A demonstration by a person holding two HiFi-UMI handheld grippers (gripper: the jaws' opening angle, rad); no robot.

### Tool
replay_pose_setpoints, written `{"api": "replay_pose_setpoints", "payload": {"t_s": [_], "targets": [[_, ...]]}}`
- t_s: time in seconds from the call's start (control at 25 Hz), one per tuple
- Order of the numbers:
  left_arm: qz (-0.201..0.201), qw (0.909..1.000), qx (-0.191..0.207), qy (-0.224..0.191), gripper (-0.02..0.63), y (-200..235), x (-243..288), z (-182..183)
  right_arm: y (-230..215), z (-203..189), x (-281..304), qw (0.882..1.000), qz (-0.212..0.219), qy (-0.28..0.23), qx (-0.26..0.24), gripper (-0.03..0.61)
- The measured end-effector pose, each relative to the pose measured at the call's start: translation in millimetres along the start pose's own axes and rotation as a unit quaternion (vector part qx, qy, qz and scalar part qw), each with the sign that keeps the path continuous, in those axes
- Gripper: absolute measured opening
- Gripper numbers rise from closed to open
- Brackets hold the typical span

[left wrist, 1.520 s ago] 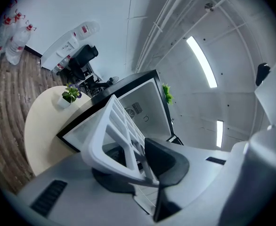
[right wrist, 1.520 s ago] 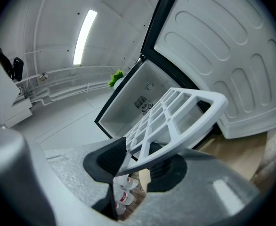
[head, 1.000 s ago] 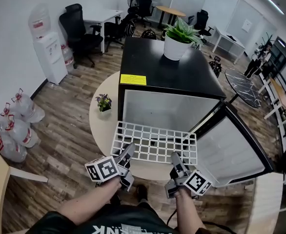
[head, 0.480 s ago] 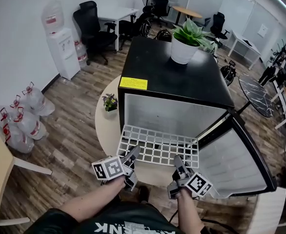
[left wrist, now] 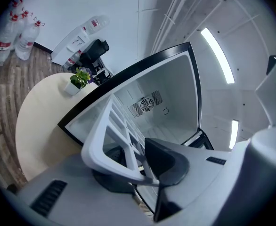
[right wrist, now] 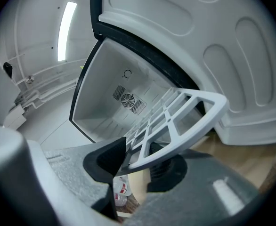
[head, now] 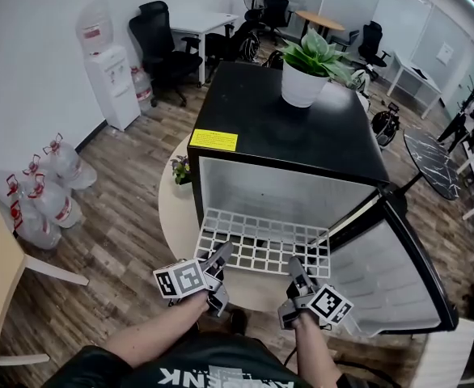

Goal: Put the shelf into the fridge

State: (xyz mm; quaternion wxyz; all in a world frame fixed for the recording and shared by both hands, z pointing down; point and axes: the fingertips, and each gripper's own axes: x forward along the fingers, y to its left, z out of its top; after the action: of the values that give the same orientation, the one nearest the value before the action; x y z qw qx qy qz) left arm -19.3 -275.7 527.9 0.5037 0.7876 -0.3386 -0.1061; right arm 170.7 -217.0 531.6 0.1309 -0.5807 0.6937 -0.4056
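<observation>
Head view: the white shelf [head: 265, 237] sits level at lower centre. Its far edge is just inside the open fridge [head: 294, 136] and its near edge hangs out over the round surface [head: 172, 217]. The left tongs [head: 219, 257] and right tongs [head: 294, 267] each grip that near edge, one towards each corner. The door [head: 391, 273] stands wide at lower right, and a potted plant [head: 306, 75] rests on the fridge top.

Left gripper view: the tongs [left wrist: 138, 171] are clenched on the shelf's [left wrist: 105, 140] rim, with the dark pad pressed against the frame. The empty cavity, with a fan at the back, fills the middle of the frame.

Right gripper view: these tongs [right wrist: 138, 166] are likewise clamped on the rim at lower centre. The grid [right wrist: 185, 117] runs towards the cavity, and the door liner fills the upper right.

Likely trouble: both grips are narrow and on one edge only, so the far end could sag and miss the side ledges. One hand pushing ahead of the other could skew the shelf so that it wedges against a wall. A jam could pull the rim out of the pads.
</observation>
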Motion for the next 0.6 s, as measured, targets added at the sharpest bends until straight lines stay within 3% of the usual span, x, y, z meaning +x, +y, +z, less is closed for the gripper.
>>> {"api": "replay_pose_setpoints", "payload": {"t_s": [0.2, 0.6], "targets": [[-0.001, 1.0, -0.004, -0.005, 0.078, 4.5, 7.9, 0.0, 5.2, -4.3, 11.8, 0.997, 0.043, -0.006, 0.066, 0.129], [0.005, 0.9999, -0.005, -0.01, 0.078, 9.4, 18.9, 6.1, -0.3, 1.3, 24.2, 0.997, 0.043, -0.002, 0.071, 0.129]]}}
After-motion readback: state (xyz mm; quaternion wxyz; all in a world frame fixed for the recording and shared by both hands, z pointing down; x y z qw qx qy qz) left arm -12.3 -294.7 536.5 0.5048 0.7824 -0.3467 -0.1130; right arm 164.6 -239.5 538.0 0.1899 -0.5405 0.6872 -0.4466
